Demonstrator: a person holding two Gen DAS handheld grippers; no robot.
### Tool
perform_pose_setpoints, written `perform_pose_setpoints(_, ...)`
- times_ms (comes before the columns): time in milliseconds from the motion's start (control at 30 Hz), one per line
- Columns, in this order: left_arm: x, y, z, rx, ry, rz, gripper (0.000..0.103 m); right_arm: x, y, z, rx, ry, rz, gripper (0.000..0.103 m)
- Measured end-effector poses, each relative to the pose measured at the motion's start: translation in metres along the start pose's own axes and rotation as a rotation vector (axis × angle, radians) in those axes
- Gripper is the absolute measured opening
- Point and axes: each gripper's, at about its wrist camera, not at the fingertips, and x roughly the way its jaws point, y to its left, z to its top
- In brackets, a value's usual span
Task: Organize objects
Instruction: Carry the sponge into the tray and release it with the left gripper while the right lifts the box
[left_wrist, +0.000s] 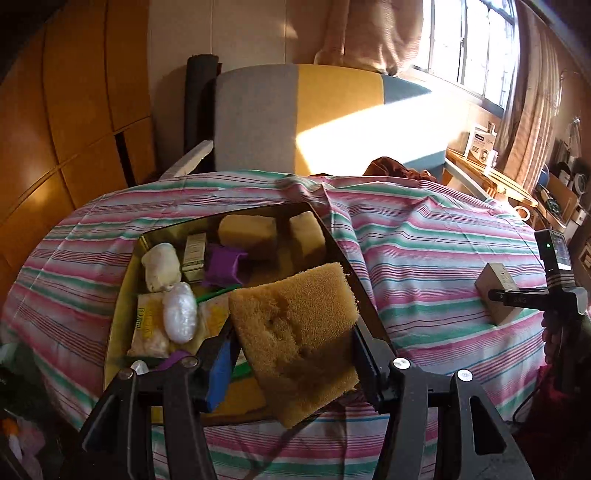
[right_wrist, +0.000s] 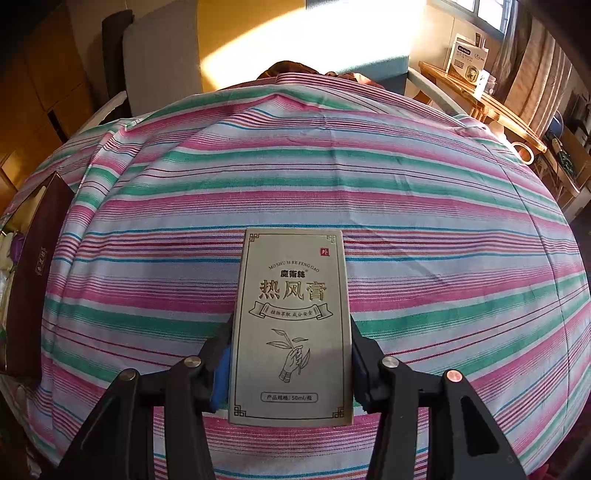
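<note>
My left gripper (left_wrist: 293, 347) is shut on a tan sponge (left_wrist: 295, 332) and holds it over the near right corner of a dark open box (left_wrist: 345, 254). The box holds another sponge (left_wrist: 247, 230), a purple item (left_wrist: 223, 264), a white wrapped lump (left_wrist: 180, 312), a cream lump (left_wrist: 161, 267) and small packets. My right gripper (right_wrist: 290, 354) is shut on a grey carton with Chinese print (right_wrist: 291, 325), just above the striped cloth (right_wrist: 295, 166). That carton also shows in the left wrist view (left_wrist: 496, 295), right of the box.
The dark box's side (right_wrist: 27, 280) is at the far left in the right wrist view. A grey and yellow panel (left_wrist: 295, 118) stands behind the table. A wooden shelf with a white box (left_wrist: 480, 142) is at the right, under a window.
</note>
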Motion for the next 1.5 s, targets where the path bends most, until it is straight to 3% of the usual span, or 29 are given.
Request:
perform_pose_setpoints(367, 0.007, 0.03, -0.01, -0.063, 0.031, 0.016, 0.058, 0.008, -0.002, -0.001, 0.016, 0.045, 0.01, 0.051)
perform_pose_setpoints(567, 0.016, 0.061, -0.017, -0.157, 0.076, -0.014, 0.058, 0.006, 0.0, -0.002, 0.003, 0.031, -0.027, 0.051)
perform_pose_setpoints(900, 0.009, 0.112, -0.024, -0.304, 0.079, -0.024, 0.058, -0.003, 0.005, 0.002, -0.035, -0.017, -0.063, 0.051)
perform_pose_setpoints(1000, 0.013, 0.109, -0.019, -0.335, 0.092, -0.09, 0.058, -0.004, 0.01, 0.002, -0.054, -0.026, -0.063, 0.051)
perform_pose_setpoints(1200, 0.037, 0.072, 0.003, -0.29, 0.129, -0.173, 0.058, -0.007, 0.016, 0.002, -0.079, -0.041, -0.058, 0.051)
perform_pose_setpoints(1333, 0.062, 0.045, 0.017, -0.243, 0.152, -0.191, 0.058, -0.007, 0.014, 0.003, -0.073, -0.046, -0.053, 0.051)
perform_pose_setpoints(1500, 0.088, 0.022, 0.008, -0.168, 0.23, -0.166, 0.058, -0.007, 0.012, 0.005, -0.068, -0.051, -0.053, 0.051)
